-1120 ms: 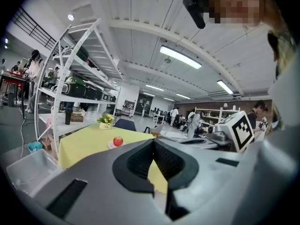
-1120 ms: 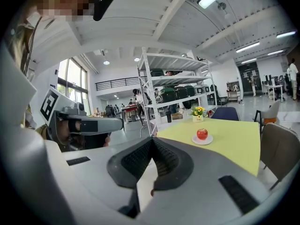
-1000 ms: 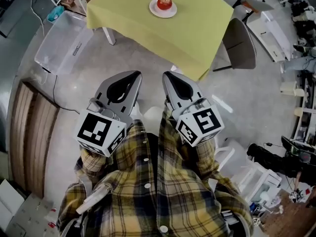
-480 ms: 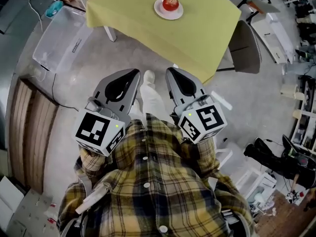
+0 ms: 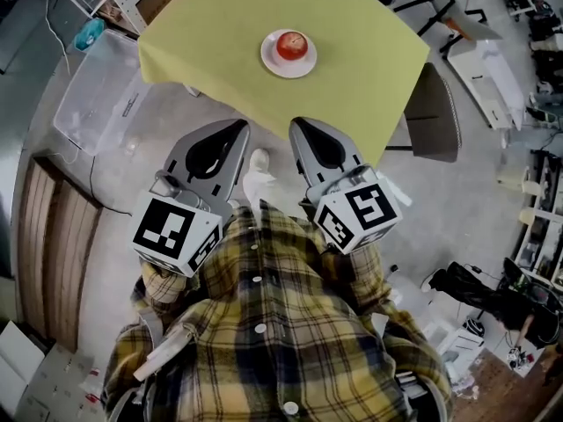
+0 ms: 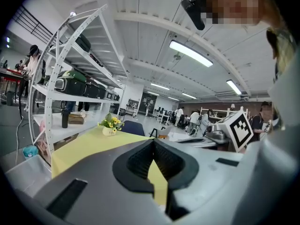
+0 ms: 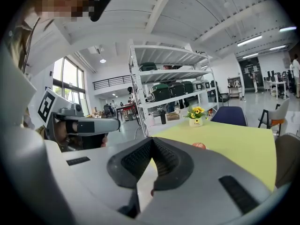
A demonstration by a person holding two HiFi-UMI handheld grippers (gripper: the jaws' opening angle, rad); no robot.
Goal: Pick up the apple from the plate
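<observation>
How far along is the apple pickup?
Done: nothing; the apple sits on its plate on the yellow table. In hand: the left gripper and right gripper, both shut and empty, point toward the table from short of it. Remaining: reach, open, grasp, lift.

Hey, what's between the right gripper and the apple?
In the head view, only bare tablecloth and the plate's rim lie between the shut right gripper and the apple.

White shelving [image 7: 173, 71], grey floor [image 5: 475, 200], ceiling strip lights [image 6: 190, 54].
</observation>
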